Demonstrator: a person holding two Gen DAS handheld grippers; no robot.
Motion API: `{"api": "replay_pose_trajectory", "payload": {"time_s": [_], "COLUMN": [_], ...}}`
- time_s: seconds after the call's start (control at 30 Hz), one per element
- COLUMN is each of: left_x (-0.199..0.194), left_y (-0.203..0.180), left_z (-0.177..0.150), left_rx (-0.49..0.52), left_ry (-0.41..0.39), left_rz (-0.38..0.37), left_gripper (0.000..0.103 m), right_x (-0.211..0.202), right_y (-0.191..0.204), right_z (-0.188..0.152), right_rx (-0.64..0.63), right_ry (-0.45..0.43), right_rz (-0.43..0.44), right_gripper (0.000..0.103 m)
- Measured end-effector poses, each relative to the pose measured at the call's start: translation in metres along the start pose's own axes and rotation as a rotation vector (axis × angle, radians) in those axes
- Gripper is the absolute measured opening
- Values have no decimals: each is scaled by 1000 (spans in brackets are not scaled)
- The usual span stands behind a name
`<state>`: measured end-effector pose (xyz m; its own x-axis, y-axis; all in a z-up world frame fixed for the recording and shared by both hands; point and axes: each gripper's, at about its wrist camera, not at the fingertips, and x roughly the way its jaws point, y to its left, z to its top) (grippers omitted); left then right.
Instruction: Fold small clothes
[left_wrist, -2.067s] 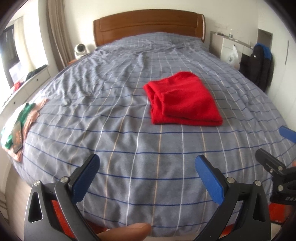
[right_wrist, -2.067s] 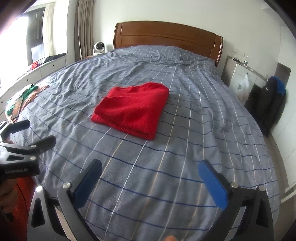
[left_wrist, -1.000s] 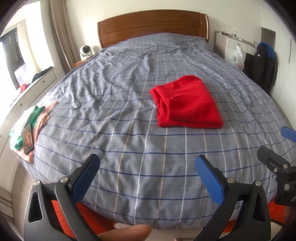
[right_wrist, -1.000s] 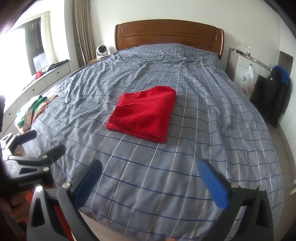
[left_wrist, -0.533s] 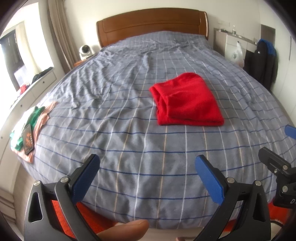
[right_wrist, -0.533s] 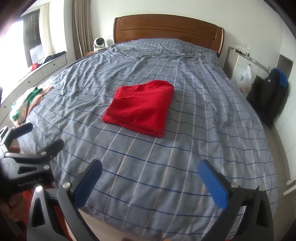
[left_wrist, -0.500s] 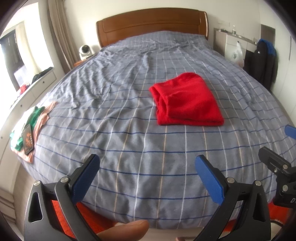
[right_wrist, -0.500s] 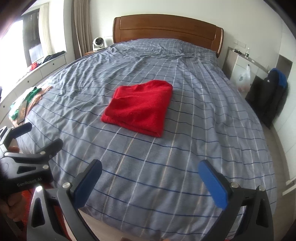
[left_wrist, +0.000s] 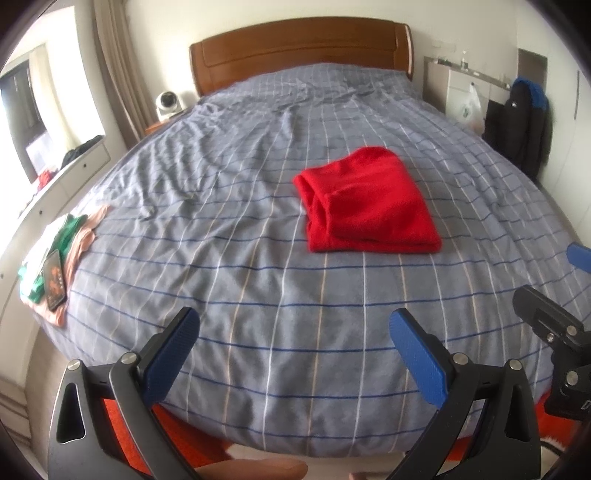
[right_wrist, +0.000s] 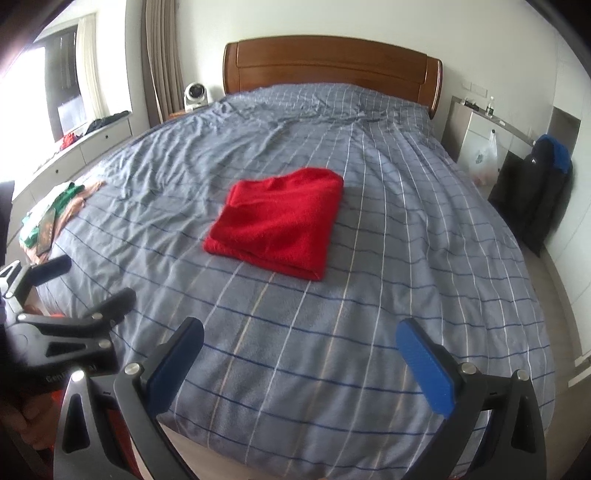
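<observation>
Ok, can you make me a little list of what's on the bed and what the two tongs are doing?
bed cover: grey-blue checked duvet, wrinkled near the headboard
red garment: red fleece garment, folded, lying flat in the middle of the bed
other clothes: green and peach clothes at the bed's left edge
on that pile: phone
left tongs: open, empty, at the foot of the bed
right tongs: open, empty, also at the foot
touching red garment: neither
</observation>
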<state>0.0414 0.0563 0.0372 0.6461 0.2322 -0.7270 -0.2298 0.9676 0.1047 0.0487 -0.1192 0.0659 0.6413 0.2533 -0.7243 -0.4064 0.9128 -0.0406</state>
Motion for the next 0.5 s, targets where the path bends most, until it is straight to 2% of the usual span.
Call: {"api": "replay_pose_trajectory", "payload": {"time_s": [0.5], "left_x": [-3], "left_y": [1], "left_z": [1], "left_rx": [-27], "left_ry": [-27], "left_rz": [19], "left_gripper": [103], "right_x": [2], "right_y": [-1], "right_z": [0], "right_rx": [-7], "right_ry": [7], "right_rz": [-7], "right_gripper": [103]}}
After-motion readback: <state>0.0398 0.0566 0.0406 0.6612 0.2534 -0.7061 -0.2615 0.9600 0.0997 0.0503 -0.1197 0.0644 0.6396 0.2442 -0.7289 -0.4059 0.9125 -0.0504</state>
